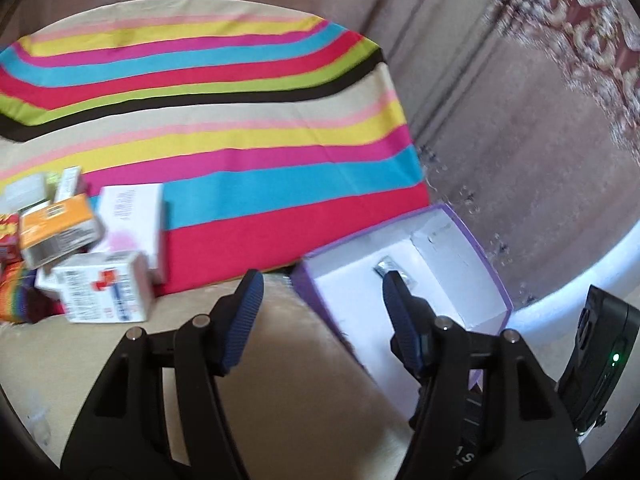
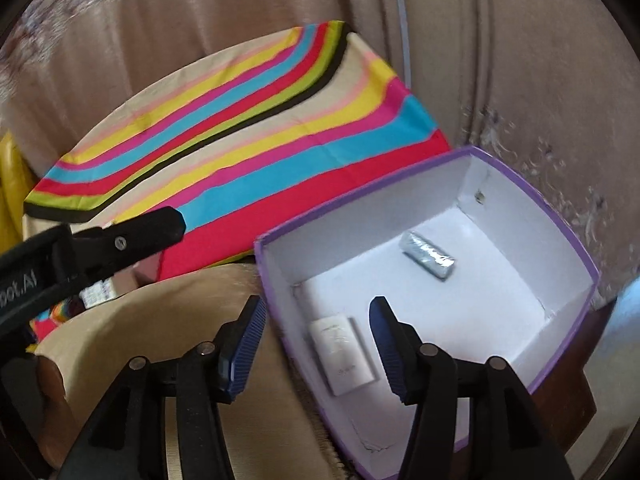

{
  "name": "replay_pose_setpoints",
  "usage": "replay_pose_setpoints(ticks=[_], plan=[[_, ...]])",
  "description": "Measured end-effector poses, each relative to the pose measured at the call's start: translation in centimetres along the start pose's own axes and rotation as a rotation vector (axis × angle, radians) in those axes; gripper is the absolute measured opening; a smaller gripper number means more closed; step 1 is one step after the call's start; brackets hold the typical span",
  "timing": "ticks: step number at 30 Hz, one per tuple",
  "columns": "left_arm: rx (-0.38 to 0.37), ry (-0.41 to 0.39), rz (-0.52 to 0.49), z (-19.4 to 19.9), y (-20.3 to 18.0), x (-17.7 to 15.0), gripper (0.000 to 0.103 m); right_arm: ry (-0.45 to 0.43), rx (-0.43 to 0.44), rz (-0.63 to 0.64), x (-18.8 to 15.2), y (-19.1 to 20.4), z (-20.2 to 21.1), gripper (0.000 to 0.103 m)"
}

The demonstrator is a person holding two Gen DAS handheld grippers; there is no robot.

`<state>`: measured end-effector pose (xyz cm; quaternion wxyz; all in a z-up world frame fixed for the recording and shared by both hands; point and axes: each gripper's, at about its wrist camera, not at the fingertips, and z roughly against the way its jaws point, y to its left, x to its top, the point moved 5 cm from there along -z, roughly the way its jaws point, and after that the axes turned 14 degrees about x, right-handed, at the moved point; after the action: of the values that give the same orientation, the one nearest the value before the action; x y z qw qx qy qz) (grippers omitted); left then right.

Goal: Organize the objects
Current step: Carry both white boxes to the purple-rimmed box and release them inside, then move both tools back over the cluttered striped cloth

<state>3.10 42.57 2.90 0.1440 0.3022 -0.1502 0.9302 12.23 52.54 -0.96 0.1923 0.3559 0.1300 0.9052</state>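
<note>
- Purple box (image 2: 568,216): open, white inside, standing at the right end of the surface (image 2: 132,316), beside the striped cloth (image 2: 248,136).
- Contents: a silver wrapped packet (image 2: 427,255) lies near the far wall; a flat white box (image 2: 345,349) lies near the close left wall. They are apart.
- Heap of small cartons (image 1: 92,256): on the left part of the cloth, well apart from the purple box.
- Right gripper (image 2: 316,344): fingers apart, empty, straddling the box's near left wall.
- Left gripper (image 1: 320,316): fingers apart, empty, at the box's near corner.
</note>
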Motion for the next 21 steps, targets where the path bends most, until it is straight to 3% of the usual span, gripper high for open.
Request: replay_pose_setpoints(ticks=[5,12,21], plan=[[0.039,-0.037,0.062,1.7,3.7,-0.1,0.067,0.036,0.065,0.05,-0.4,2.4,-0.7,0.057],[0.141,-0.091,0.169,4.6,11.2,-0.9,0.072,0.068,0.099,0.153,-0.5,7.4,-2.0,0.077],[0.273,-0.117,0.326,7.7,20.3,-2.9,0.077,0.125,0.131,0.27,-0.9,13.1,-4.7,0.078]])
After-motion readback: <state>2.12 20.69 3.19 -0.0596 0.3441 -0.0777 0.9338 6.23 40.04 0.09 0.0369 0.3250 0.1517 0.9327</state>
